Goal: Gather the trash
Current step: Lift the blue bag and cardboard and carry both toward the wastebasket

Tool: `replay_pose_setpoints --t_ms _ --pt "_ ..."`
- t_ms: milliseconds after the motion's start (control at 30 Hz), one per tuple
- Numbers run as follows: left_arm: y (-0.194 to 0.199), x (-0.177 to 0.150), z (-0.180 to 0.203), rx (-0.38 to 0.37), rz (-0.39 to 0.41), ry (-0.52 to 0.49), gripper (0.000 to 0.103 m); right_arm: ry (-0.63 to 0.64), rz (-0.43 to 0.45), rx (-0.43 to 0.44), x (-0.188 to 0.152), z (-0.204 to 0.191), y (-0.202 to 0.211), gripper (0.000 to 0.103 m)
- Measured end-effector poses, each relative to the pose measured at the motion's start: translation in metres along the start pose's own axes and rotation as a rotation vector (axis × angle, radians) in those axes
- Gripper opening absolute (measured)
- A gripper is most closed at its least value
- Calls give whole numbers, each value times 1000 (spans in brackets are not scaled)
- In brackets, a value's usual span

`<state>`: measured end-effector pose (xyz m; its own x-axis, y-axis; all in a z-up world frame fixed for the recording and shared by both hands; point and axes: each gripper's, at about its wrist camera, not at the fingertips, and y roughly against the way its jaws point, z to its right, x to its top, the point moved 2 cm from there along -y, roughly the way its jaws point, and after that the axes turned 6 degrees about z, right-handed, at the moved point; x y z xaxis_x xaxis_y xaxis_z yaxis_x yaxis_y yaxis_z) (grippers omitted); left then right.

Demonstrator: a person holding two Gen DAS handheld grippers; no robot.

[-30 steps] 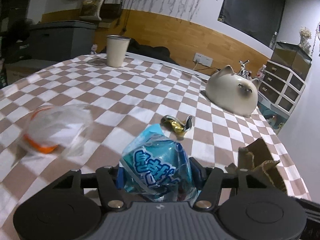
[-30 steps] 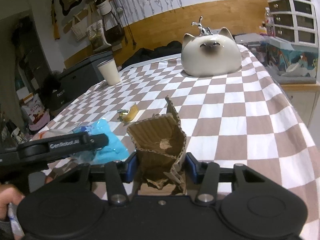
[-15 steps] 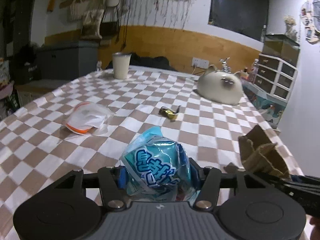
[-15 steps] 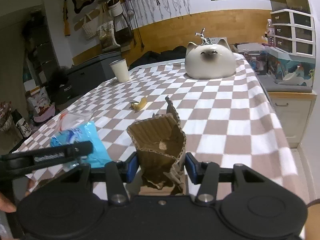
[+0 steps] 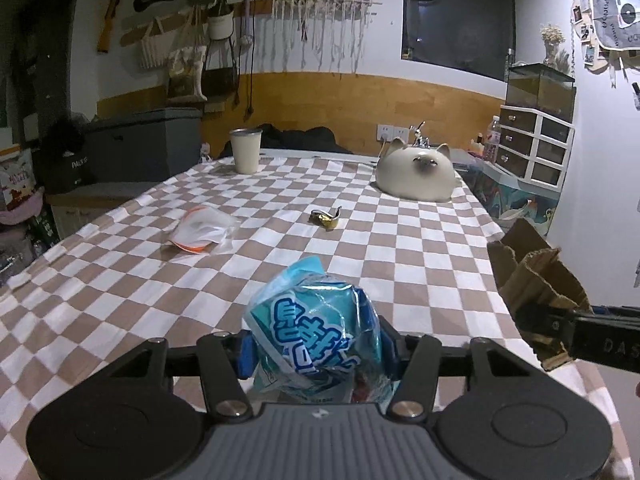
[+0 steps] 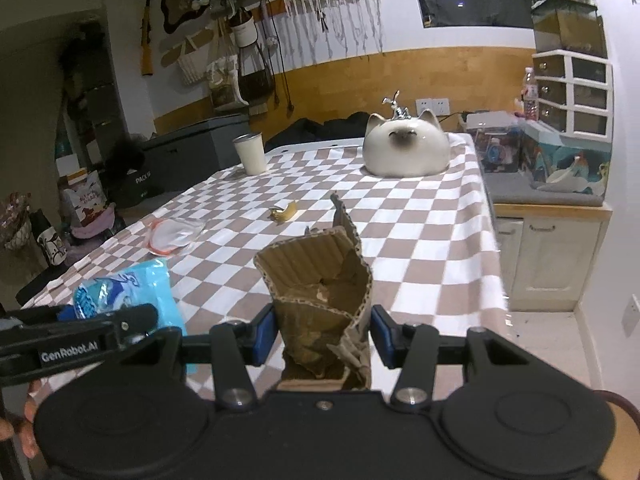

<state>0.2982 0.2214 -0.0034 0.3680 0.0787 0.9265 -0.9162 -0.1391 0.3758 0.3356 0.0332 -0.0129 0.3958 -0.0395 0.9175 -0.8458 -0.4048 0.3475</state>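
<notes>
On the checked bench (image 5: 120,280), a clear bag (image 5: 202,230) with an orange rim lies at ten o'clock and a gold wrapper (image 5: 326,218) at twelve; both are still to collect. The left gripper (image 5: 316,350) has its fingers clamped on a crinkly blue packet (image 5: 316,336), glossy film, puffed and slippery. To its right, the right gripper (image 6: 322,338) pinches a torn cardboard scrap (image 6: 320,280), ribbed, stiff and ragged-edged. Carry both clear of the bench with the squeeze steady: film can slide out, and crushed cardboard may shed bits. The cup (image 5: 245,150) and ceramic cat (image 5: 416,176) look like keepers.
</notes>
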Motion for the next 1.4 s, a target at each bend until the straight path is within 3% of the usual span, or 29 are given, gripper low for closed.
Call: replay_pose_setpoints --t_ms 567,1400 --pt "63 -9 67 -40 43 -22 57 -6 57 -36 -12 48 97 51" --pt "66 -46 259 -287 -1 -130 57 -101 65 -278 -50 209 202 51"
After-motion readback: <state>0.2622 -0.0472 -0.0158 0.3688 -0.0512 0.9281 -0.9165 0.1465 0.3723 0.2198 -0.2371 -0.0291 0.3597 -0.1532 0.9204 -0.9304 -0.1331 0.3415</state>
